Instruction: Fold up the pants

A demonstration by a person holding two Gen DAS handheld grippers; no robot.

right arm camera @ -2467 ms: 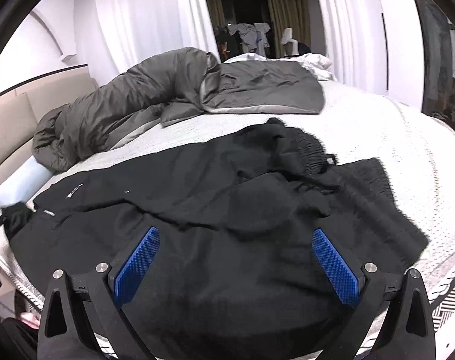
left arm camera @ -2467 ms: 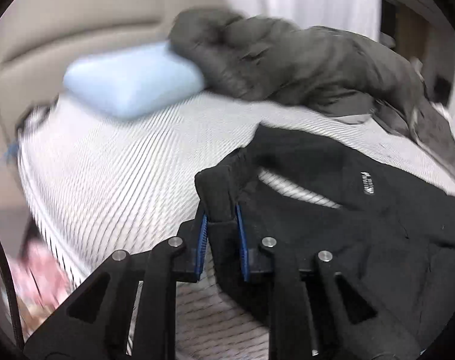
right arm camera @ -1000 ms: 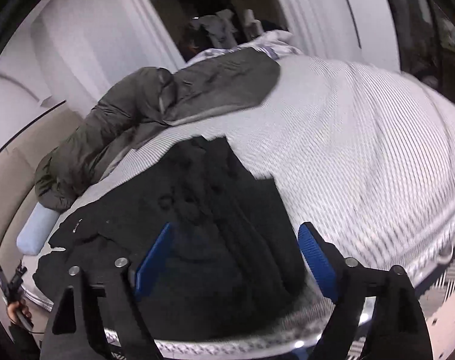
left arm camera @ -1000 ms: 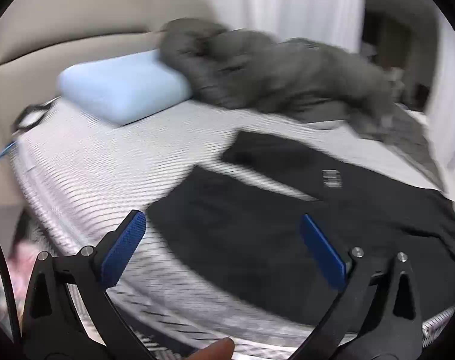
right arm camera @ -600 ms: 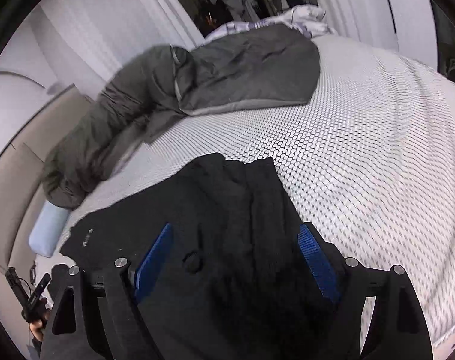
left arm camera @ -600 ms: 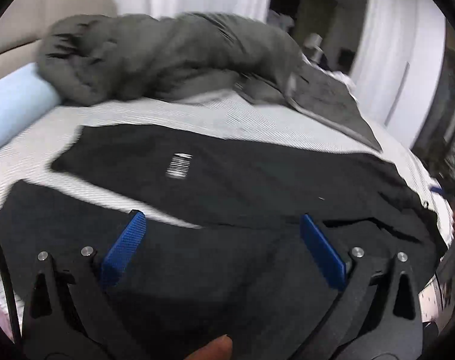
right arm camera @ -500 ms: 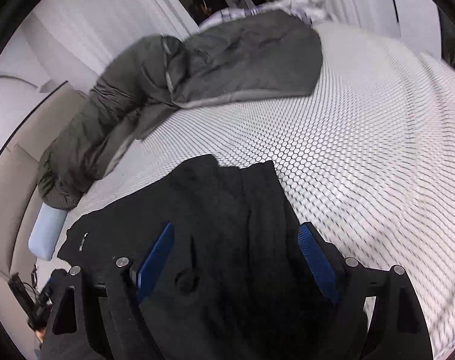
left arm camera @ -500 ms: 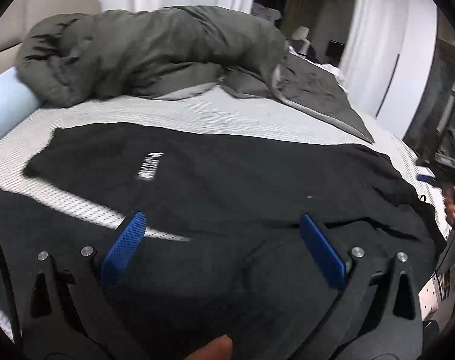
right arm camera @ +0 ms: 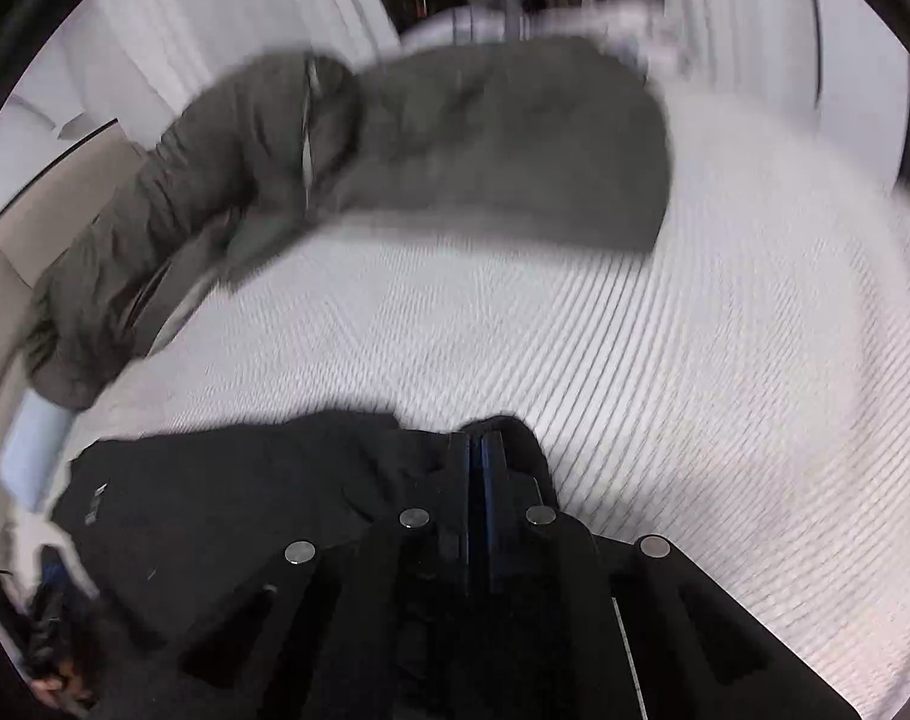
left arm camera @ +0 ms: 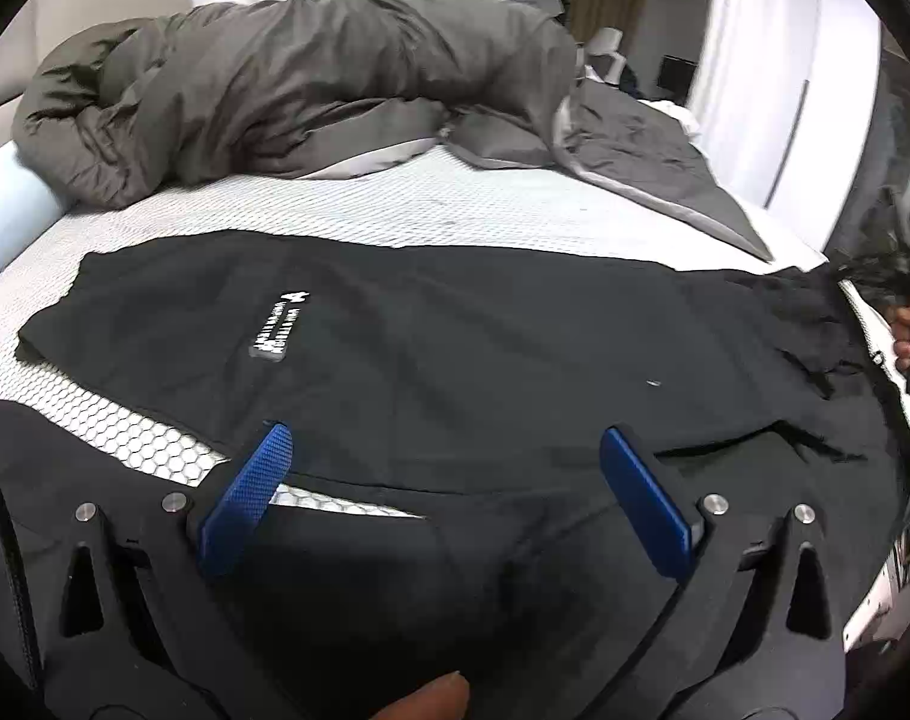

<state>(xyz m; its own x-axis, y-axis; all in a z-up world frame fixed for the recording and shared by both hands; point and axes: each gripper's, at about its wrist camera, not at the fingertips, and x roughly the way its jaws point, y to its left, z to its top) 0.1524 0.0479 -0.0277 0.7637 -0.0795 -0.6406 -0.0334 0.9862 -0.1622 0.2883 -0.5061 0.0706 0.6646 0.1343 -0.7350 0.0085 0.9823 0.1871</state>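
Black pants (left arm camera: 485, 330) with a small white logo (left arm camera: 278, 327) lie spread flat across the mattress, legs to the left. My left gripper (left arm camera: 443, 435) hangs open low over their near middle, where the two legs split, with nothing pinched. In the right wrist view the pants (right arm camera: 245, 510) fill the lower left. My right gripper (right arm camera: 476, 444) is shut on their waist edge, black cloth bunched around its tips. At the right edge of the left wrist view, a hand (left arm camera: 908, 336) is at that lifted waist end.
A crumpled grey duvet (left arm camera: 287, 78) lies along the far side of the bed, seen also as the duvet (right arm camera: 455, 138) in the right wrist view. A pale blue pillow (left arm camera: 5, 216) sits far left. White honeycomb mattress (right arm camera: 635, 390) stretches right of the pants.
My left gripper let go of a leg end, opened, and swung right to the pants' middle. My right gripper moved to the waist edge and closed on it.
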